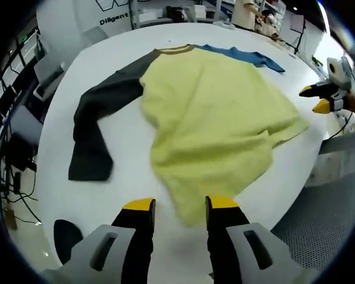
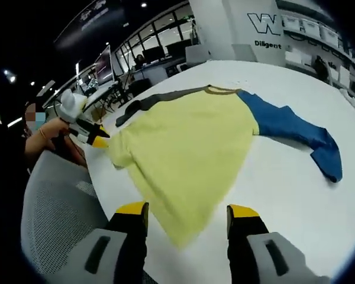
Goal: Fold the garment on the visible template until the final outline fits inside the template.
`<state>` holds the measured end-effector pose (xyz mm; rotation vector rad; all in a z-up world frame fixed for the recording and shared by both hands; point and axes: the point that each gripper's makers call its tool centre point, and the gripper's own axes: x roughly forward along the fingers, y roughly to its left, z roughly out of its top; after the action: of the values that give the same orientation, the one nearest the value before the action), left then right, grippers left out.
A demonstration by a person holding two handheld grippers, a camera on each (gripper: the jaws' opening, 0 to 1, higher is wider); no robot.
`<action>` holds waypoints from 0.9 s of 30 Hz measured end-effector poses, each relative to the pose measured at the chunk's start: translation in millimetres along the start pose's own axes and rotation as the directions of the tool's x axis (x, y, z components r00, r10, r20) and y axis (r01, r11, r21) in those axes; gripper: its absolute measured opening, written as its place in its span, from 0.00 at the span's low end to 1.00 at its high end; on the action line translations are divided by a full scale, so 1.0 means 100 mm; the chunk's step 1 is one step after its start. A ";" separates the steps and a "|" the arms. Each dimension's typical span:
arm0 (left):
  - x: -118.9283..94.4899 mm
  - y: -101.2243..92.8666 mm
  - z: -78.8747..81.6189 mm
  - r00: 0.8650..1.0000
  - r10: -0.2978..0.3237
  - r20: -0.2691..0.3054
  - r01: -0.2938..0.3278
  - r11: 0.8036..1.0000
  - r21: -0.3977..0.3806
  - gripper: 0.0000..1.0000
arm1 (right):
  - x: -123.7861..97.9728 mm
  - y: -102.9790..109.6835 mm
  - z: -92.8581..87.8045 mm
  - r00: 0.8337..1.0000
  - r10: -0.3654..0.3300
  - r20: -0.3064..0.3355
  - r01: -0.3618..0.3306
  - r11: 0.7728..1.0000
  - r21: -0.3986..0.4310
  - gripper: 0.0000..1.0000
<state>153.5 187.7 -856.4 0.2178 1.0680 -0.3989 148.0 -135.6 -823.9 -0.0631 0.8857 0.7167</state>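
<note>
Soft yellow garment [image 1: 216, 121] spread rumpled on smooth white tabletop [image 1: 112, 189], hem just beyond yellow-tipped fingers [image 1: 139, 208]. Left gripper [image 1: 180, 208] and right gripper [image 2: 186, 213] gaping, empty

My white round table [image 1: 130, 177] carries one garment: a shirt [image 1: 219, 118] with a yellow body, spread flat but rumpled, hem corner toward me in the left gripper view. Its dark grey sleeve [image 1: 94, 130] lies flat on the tabletop to the left, bent toward me. Its blue sleeve [image 2: 296, 133] lies flat too, running right in the right gripper view. Brownish collar [image 2: 220, 90] sits at the far side.
</note>
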 end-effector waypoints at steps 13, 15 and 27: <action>0.01 0.00 -0.11 0.999 0.049 -0.017 -0.050 0.991 -0.124 0.28 | 0.06 -0.08 -0.28 0.986 -0.135 -0.097 0.155 0.959 0.238 0.43; 0.01 0.01 -0.11 0.998 0.066 -0.012 -0.067 0.990 -0.122 0.26 | 0.08 -0.07 -0.30 0.985 -0.140 -0.100 0.159 0.963 0.218 0.41; 0.02 -0.07 -0.12 0.995 0.087 -0.046 -0.093 0.983 -0.158 0.13 | 0.16 -0.04 -0.48 0.948 -0.237 -0.212 0.282 0.933 0.222 0.21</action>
<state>141.8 184.9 -863.3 0.1307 1.1183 -0.2272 124.2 -146.1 -867.1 -0.0214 1.1139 0.3501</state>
